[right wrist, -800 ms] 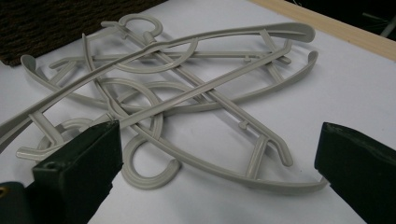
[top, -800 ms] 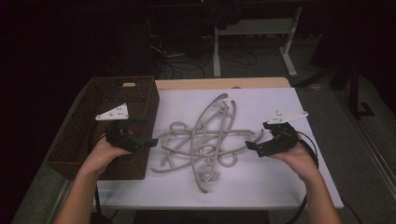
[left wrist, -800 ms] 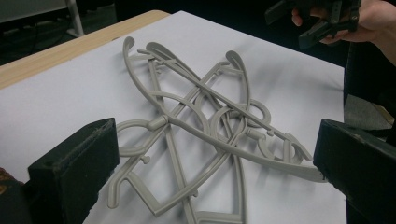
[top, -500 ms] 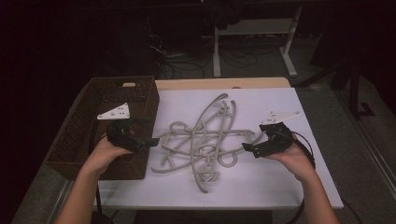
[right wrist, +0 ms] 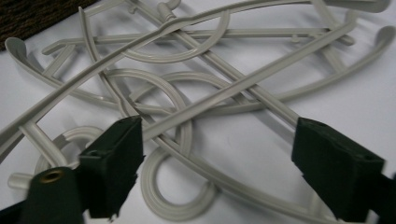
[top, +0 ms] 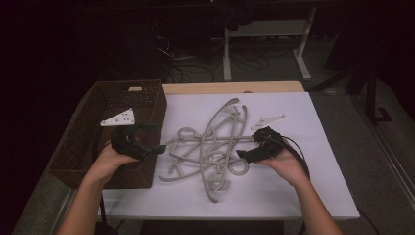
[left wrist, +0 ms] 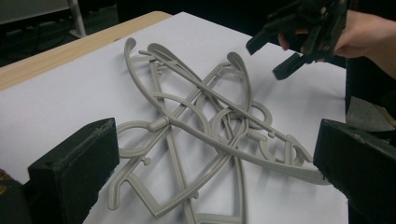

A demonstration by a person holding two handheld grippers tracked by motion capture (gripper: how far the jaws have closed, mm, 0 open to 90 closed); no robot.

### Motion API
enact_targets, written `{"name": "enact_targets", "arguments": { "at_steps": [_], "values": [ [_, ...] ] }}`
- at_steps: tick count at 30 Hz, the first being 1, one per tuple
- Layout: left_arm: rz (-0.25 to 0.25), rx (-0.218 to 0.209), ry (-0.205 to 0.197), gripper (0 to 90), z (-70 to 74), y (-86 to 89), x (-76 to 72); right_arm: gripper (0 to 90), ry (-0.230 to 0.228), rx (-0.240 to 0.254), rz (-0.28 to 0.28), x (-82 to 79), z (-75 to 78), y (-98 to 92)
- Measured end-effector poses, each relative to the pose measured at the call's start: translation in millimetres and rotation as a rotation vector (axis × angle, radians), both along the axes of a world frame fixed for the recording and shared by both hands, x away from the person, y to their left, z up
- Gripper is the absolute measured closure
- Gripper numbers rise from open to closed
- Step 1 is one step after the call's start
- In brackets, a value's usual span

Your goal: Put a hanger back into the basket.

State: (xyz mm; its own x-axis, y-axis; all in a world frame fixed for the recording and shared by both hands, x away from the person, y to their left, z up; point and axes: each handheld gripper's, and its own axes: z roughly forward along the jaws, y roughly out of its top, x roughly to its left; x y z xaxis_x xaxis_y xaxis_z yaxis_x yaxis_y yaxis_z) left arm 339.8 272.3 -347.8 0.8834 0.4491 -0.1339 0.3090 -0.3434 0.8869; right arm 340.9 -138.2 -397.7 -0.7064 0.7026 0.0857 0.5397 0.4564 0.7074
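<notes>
Nearest the camera, the person's forearms are coming in from the bottom of the high view, each hand carrying a black two-jaw gripper toward a tangled heap of pale grey plastic clothes hangers point(top: 211, 147) that is lying in the middle of the white-covered tabletop point(top: 313, 196). The left gripper point(top: 157, 149) is hovering at the heap's left edge, its fingers point(left wrist: 74, 168) standing wide apart with a hanger's end just beside one of them and nothing held. The right gripper point(top: 244, 155) is hanging at the heap's right side, its fingers point(right wrist: 114, 161) also spread wide, straddling a ring-shaped hook and crossing bars without pressing on them. This is looking like the approach before a first grasp, with no hanger lifted yet. The next move is likely calling for one gripper to settle on a single bar and close, while the other is steadying the rest so the tangle is not dragged along. Farther left, a dark brown woven basket point(top: 83, 142) is standing at the tabletop's edge, probably the hangers' destination.
</notes>
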Motion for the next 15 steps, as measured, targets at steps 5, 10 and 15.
{"name": "enact_targets", "arguments": {
  "at_steps": [5, 10, 15],
  "values": [
    [0.003, -0.007, -0.004, 0.1, 2.0, 1.0, -0.9, 27.4, 0.035, -0.001, 0.004, 4.4, -3.9, 14.1],
    [0.002, -0.007, -0.004, 0.1, 2.1, 0.8, -0.7, 34.4, 0.062, 0.0, -0.032, 14.8, -10.9, 28.0],
    [0.0, -0.001, -0.004, 0.1, 1.9, -0.1, -0.5, 38.1, 0.096, -0.009, -0.077, 30.5, -21.8, 40.1]
  ]
}}
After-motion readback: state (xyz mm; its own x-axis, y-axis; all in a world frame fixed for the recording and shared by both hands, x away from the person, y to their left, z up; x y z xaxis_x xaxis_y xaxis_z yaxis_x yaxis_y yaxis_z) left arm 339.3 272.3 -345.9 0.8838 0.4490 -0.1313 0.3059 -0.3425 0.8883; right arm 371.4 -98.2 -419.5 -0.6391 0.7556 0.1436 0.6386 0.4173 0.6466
